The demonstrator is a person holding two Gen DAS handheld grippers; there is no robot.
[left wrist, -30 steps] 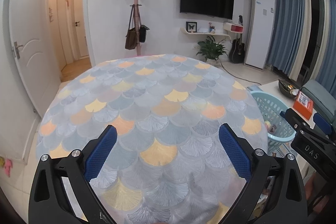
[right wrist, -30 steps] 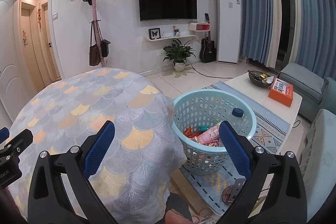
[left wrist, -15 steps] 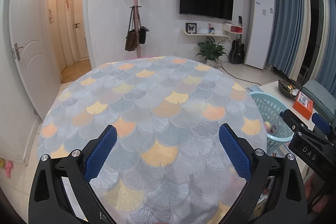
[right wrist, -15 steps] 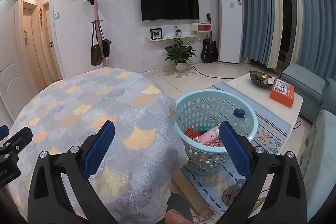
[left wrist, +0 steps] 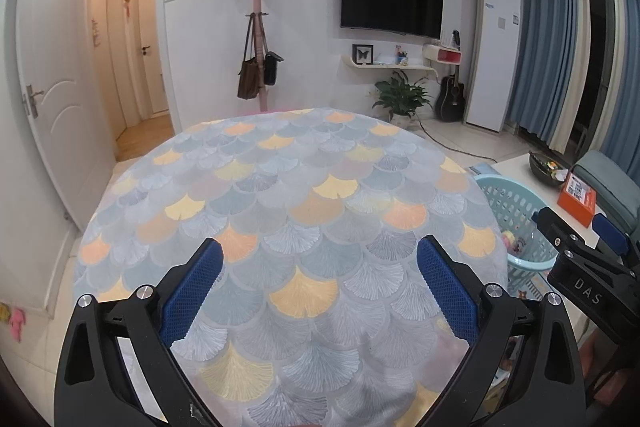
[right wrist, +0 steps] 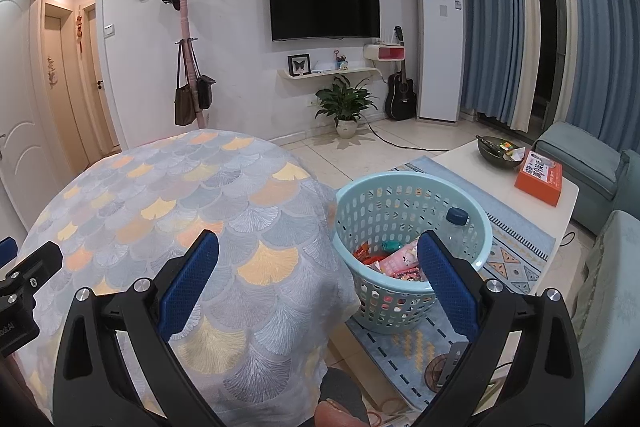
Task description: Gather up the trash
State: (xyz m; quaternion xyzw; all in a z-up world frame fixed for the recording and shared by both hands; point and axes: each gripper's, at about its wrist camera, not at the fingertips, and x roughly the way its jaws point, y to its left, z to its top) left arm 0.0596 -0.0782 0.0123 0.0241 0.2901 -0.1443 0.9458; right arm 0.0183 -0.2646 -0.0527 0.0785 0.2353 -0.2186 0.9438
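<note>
A light blue plastic basket [right wrist: 404, 195] stands on the floor to the right of the round table [right wrist: 168, 211]. It holds wrappers [right wrist: 394, 261] and a clear bottle with a blue cap [right wrist: 456, 221]. The basket also shows in the left wrist view [left wrist: 508, 203]. My left gripper [left wrist: 320, 283] is open and empty above the table's scale-patterned cloth [left wrist: 280, 211]. My right gripper [right wrist: 318, 279] is open and empty, over the table's right edge and the basket. It appears from the side in the left wrist view [left wrist: 576, 251]. No trash shows on the cloth.
A white coffee table [right wrist: 500, 183] with an orange box [right wrist: 538, 177] and a dark bowl [right wrist: 498, 149] stands right of the basket. A grey-blue sofa [right wrist: 580, 159] is beyond it. A patterned rug [right wrist: 516, 247] lies under the basket. A coat stand [left wrist: 258, 27] is behind the table.
Both grippers have lifted and drawn back a little. The table and basket sit slightly lower and farther in both views. Both stay open and empty.
</note>
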